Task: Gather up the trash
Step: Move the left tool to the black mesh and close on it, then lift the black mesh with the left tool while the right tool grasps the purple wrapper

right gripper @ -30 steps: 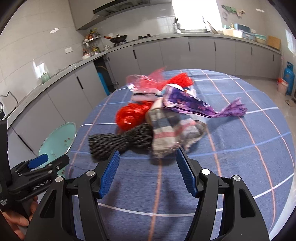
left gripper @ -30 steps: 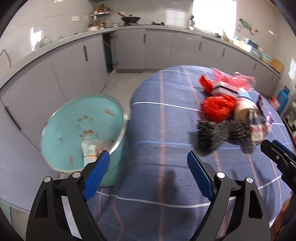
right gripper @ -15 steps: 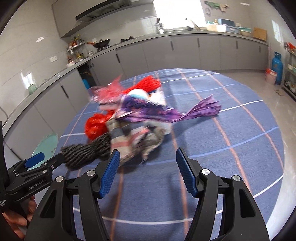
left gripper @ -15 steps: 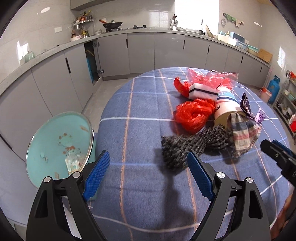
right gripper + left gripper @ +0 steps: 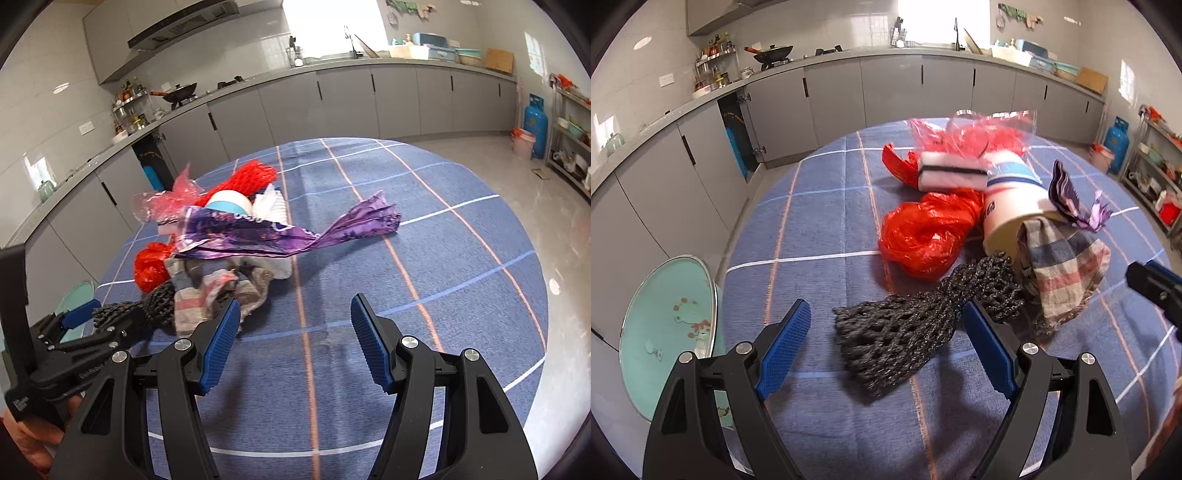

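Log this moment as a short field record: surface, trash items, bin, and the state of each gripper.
surface: round table under blue checked cloth
trash pile: black foam net, red plastic bag, paper cup on its side, checked cloth, purple wrapper, white sponge
bin: teal bin beside the table's left edge
left gripper: open, straddling the black foam net's near end
right gripper: open, holding nothing

Grey kitchen cabinets (image 5: 343,107), white tiled wall (image 5: 48,122), bright window (image 5: 325,26), pale floor (image 5: 491,158)
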Action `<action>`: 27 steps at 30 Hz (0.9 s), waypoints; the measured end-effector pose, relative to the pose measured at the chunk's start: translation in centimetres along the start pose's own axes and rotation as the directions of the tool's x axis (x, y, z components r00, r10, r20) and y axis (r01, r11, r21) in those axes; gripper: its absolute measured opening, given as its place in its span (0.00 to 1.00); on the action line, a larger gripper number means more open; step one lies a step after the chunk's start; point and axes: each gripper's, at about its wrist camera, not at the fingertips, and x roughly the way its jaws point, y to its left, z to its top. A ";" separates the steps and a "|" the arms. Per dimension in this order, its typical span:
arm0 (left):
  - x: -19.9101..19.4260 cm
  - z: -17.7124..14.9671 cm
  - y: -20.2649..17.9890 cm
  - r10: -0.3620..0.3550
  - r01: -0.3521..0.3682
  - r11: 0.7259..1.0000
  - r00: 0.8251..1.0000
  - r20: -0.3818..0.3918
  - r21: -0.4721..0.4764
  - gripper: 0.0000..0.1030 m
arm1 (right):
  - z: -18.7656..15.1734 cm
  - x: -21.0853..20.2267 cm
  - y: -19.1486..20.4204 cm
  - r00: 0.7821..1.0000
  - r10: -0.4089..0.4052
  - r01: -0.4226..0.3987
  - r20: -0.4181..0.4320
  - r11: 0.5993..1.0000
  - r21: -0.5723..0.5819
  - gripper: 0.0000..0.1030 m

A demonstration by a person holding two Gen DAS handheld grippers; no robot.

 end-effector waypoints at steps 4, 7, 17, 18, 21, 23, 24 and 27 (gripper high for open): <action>0.8 -0.2 -0.5 -0.026 0.026 1.000 0.999 -0.026 0.006 0.61 | 0.5 0.0 -1.0 1.000 -0.010 0.010 0.003 1.000 0.021 0.61; 0.9 -0.3 -0.7 -0.042 0.042 0.999 0.999 -0.031 0.013 0.53 | 1.1 0.3 -1.7 1.000 -0.019 0.019 0.002 0.999 0.041 0.61; -0.1 -1.4 -2.3 -0.074 0.074 0.995 0.997 -0.001 0.059 0.20 | 3.5 2.2 -2.3 1.000 -0.025 0.026 -0.016 0.997 0.075 0.52; -0.2 -1.3 -2.0 -0.082 0.082 0.996 0.997 0.002 0.042 0.20 | 3.9 2.4 -2.4 1.000 -0.022 0.023 -0.019 0.996 0.083 0.52; -2.2 -1.0 -0.4 -0.061 0.061 0.998 0.996 0.068 0.004 0.20 | 4.3 2.9 -2.9 0.999 -0.016 0.020 -0.028 0.992 0.124 0.52; -3.4 -0.6 0.5 -0.055 0.058 0.998 0.993 0.104 -0.026 0.20 | 4.6 3.4 -3.1 0.999 -0.005 0.011 -0.037 0.987 0.159 0.52; -3.9 -0.3 1.1 -0.051 0.057 0.997 0.991 0.121 -0.046 0.20 | 4.8 3.6 -3.2 0.999 0.002 0.006 -0.041 0.984 0.176 0.52; -5.3 0.2 3.3 -0.027 0.047 0.991 0.987 0.158 -0.128 0.20 | 5.4 4.9 -3.4 0.998 0.006 0.008 -0.057 0.970 0.243 0.50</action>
